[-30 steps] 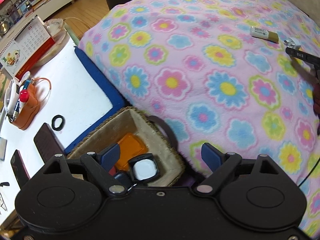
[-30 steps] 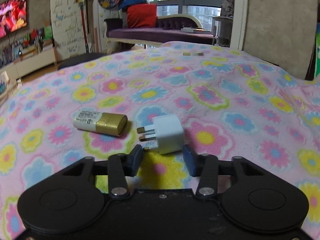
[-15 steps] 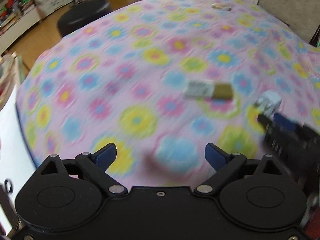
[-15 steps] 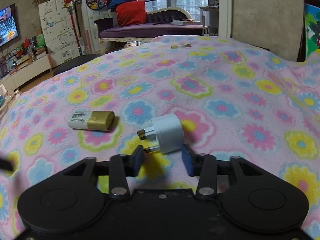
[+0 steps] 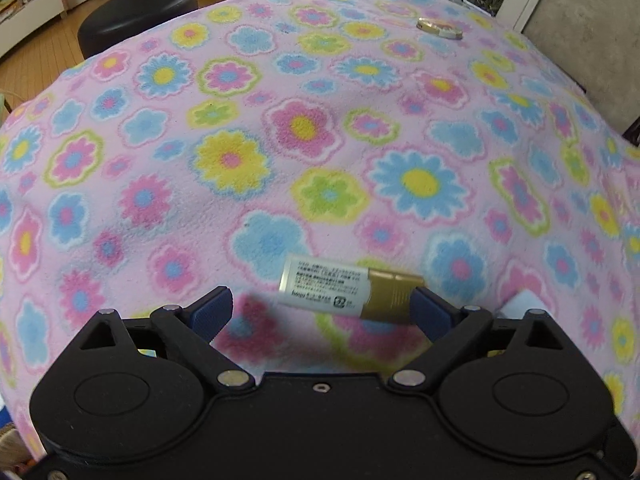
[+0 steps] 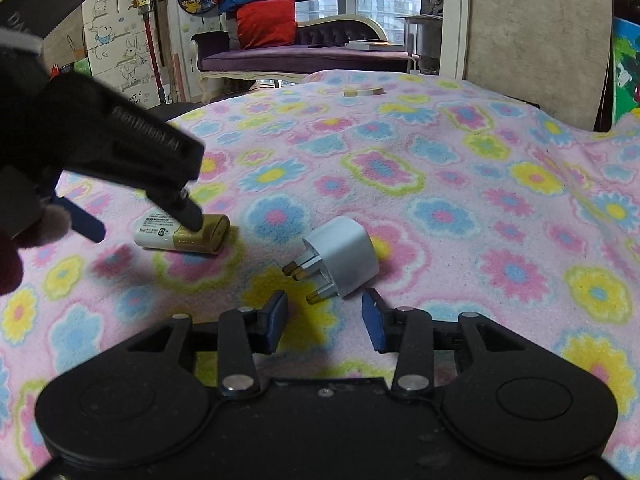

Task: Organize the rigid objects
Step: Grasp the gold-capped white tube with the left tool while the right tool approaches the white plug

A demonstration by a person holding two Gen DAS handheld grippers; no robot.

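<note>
A white and gold battery-like block [image 5: 352,291] lies on the flowered pink blanket [image 5: 320,128]. My left gripper [image 5: 322,308] is open just above and in front of it, its right finger by the gold end. In the right wrist view the block [image 6: 182,235] lies left of a white three-pin plug adapter [image 6: 340,261], and the left gripper [image 6: 142,224] hangs over the block. My right gripper [image 6: 323,316] is open, its fingertips just short of the adapter's pins. A corner of the adapter [image 5: 524,304] shows in the left wrist view.
A small round gold tin [image 5: 439,29] lies far back on the blanket, also in the right wrist view [image 6: 363,91]. A black stool [image 5: 138,12] stands past the blanket's left edge. A wall panel [image 6: 536,32] rises at the back right.
My left gripper swung from the basket at the desk over the blanket to the white and gold block. My right gripper stayed open by the adapter, drawing back slightly.
</note>
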